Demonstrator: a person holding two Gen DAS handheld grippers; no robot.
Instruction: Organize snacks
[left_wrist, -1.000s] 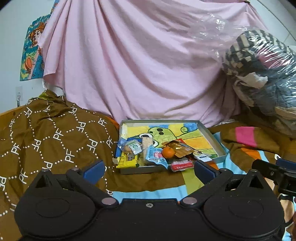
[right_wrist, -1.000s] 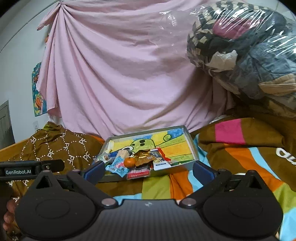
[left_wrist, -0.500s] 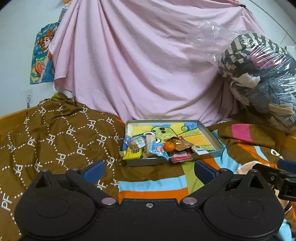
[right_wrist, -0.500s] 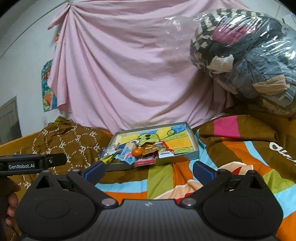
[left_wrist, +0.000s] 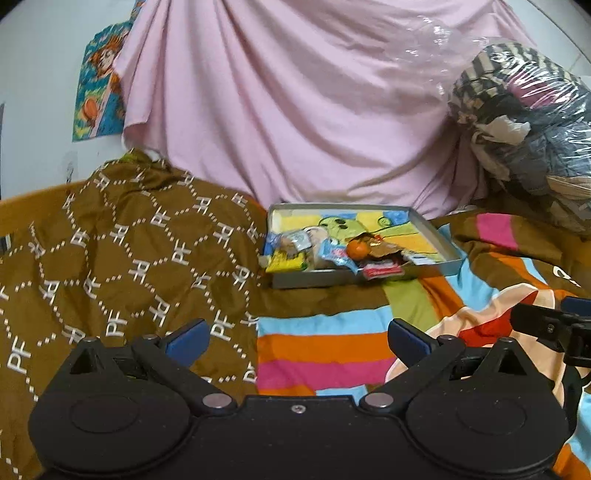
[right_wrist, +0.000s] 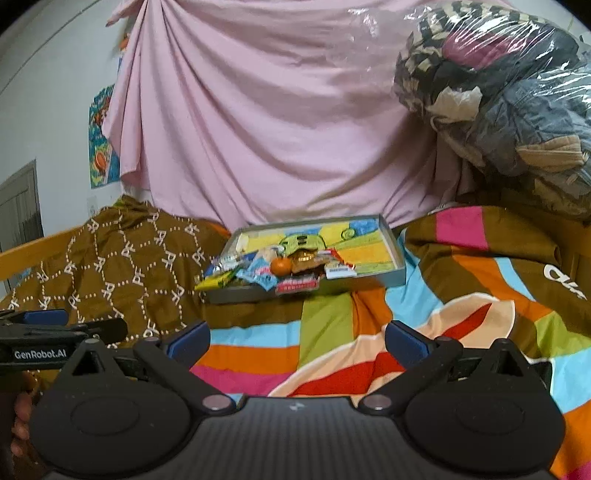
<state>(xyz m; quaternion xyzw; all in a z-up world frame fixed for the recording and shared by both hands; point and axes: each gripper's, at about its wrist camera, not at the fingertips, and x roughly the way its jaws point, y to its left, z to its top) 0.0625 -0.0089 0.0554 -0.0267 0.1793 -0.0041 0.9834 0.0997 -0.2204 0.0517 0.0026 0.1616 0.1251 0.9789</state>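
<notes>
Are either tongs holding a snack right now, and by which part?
Nothing is held. Left tongs and right tongs are both open, short of the tray.

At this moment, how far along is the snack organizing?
Done: the snacks already sit in the tray, heaped at its front, with a red packet overhanging the rim. In hand: nothing; the left gripper and right gripper are open and short of the tray. Left: any further sorting.

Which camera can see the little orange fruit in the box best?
The left wrist view: the orange fruit looks sharp there, sitting on the snack packets in the tray. The right wrist view also shows the fruit, but blurrier and half tucked among wrappers.
</notes>
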